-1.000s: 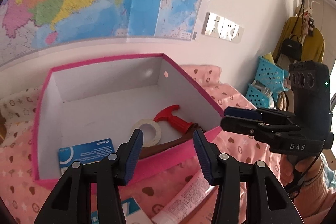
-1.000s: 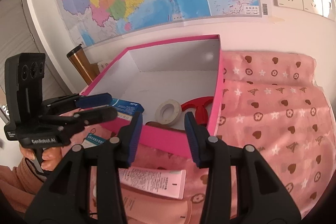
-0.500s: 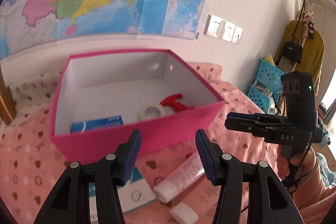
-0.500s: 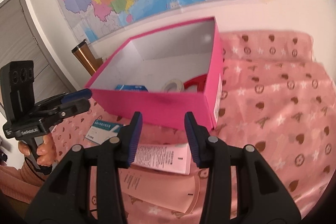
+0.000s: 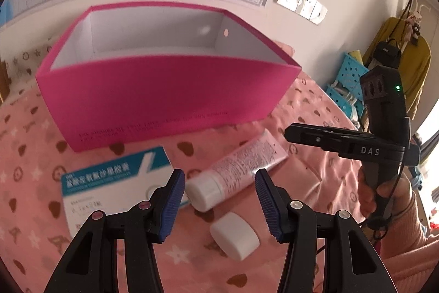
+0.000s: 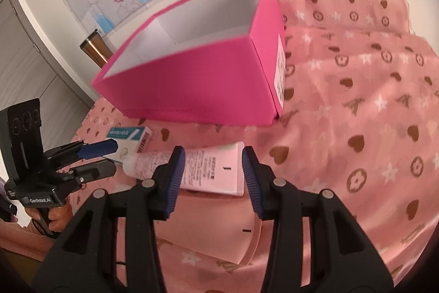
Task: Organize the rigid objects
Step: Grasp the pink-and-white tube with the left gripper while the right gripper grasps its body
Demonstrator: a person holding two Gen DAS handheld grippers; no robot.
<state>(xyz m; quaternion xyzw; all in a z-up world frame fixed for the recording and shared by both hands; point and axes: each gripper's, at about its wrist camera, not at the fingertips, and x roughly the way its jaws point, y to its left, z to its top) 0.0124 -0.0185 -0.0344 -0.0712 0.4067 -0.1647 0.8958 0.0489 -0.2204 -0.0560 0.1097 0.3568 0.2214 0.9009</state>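
Note:
A pink open box (image 5: 164, 100) (image 6: 192, 78) stands on the pink patterned cloth; its inside floor is hidden. In front of it lie a pink tube with a white cap (image 5: 236, 164) (image 6: 208, 166), a blue and white medicine box (image 5: 109, 183) (image 6: 129, 136), a loose white cap (image 5: 234, 235) and a flat pink carton (image 6: 214, 224). My left gripper (image 5: 219, 177) (image 6: 114, 158) hangs open over the tube's cap end. My right gripper (image 6: 213, 155) (image 5: 290, 132) hovers over the tube's flat end, jaws opening, with nothing gripped.
A map and wall sockets (image 5: 301, 2) are behind the box. A metal tumbler (image 6: 94, 48) stands at the box's far left corner. Blue baskets (image 5: 348, 81) and a hanging yellow coat (image 5: 411, 67) are off to the right. A person's hand holds each gripper.
Both grippers have sunk and drawn back from above the box to the items in front of it. The box's contents have dropped out of sight behind its front wall.

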